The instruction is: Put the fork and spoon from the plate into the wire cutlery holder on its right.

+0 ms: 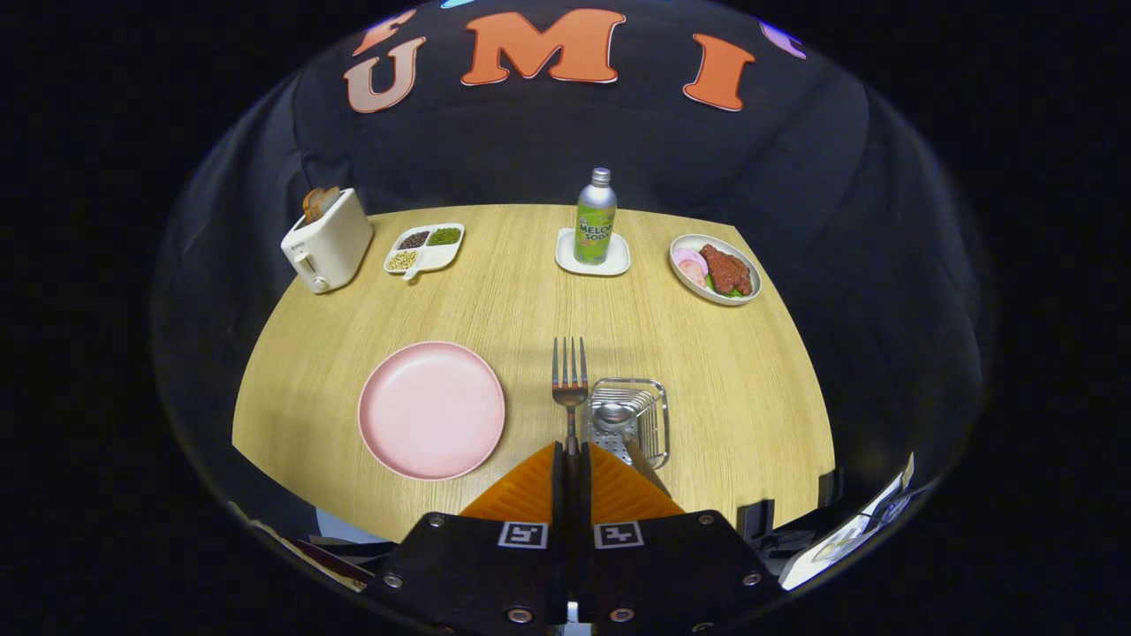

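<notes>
My gripper (572,450) is shut on the handle of a metal fork (570,375), whose tines point away from me above the table. The two orange fingers (528,486) press together on the handle. Just right of the fork stands the wire cutlery holder (652,422), with the spoon (611,415) lying inside it, bowl up. The pink plate (431,410) sits bare on the table to the left of the fingers, with no cutlery on it.
The wooden table (495,300) carries a white toaster (327,240) at the far left and a divided snack dish (425,246) beside it. A green soda bottle (595,219) stands on a white coaster, and a plate of food (716,268) sits at the far right.
</notes>
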